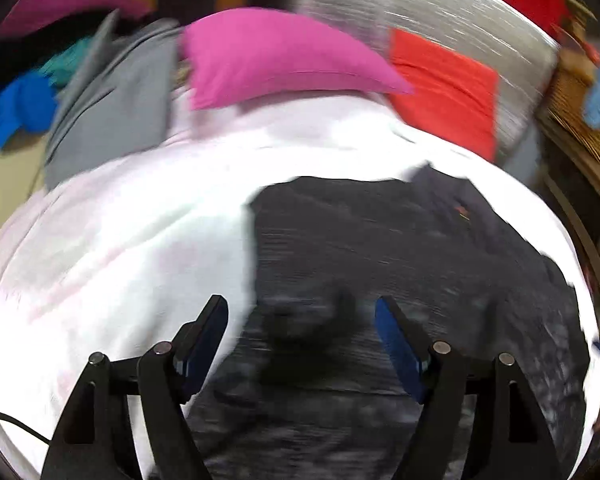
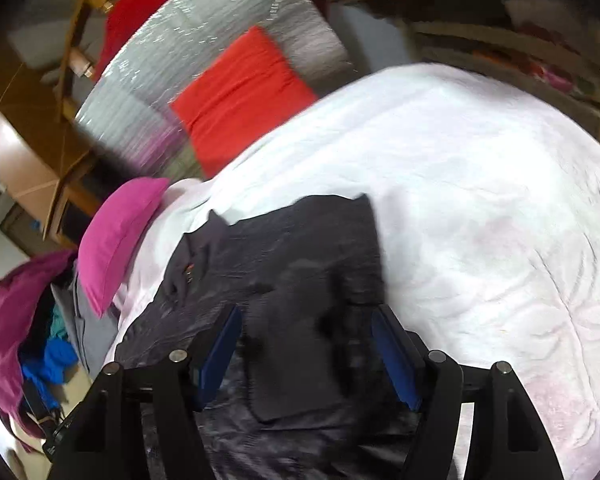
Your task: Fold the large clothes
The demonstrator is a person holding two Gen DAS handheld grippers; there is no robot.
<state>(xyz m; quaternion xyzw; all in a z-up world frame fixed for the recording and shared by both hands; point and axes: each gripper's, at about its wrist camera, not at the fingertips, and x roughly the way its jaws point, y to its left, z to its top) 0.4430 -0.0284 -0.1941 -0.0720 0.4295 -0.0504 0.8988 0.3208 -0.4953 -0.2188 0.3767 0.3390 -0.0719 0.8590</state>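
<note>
The dark garment (image 1: 380,248) lies spread on the white bedspread (image 1: 120,240) of the bed, reaching from mid-bed to the near edge, directly below both grippers. A small orange mark shows on the garment near its far corner.

The left gripper (image 1: 300,320) hangs over the garment's left portion; its jaws stand wide apart and hold nothing. The right gripper (image 2: 306,326) hangs over a folded layer of the same dark garment (image 2: 300,280); its jaws are likewise spread apart with no cloth between them. Contact with the cloth cannot be determined; both views are motion-blurred.

At the far edge of the bed, a pink pillow (image 1: 276,56) rests beside a red-orange cushion (image 1: 448,88). A grey cloth (image 1: 112,104) lies at the far left corner, next to a pile of mixed clothing (image 1: 24,92).
</note>
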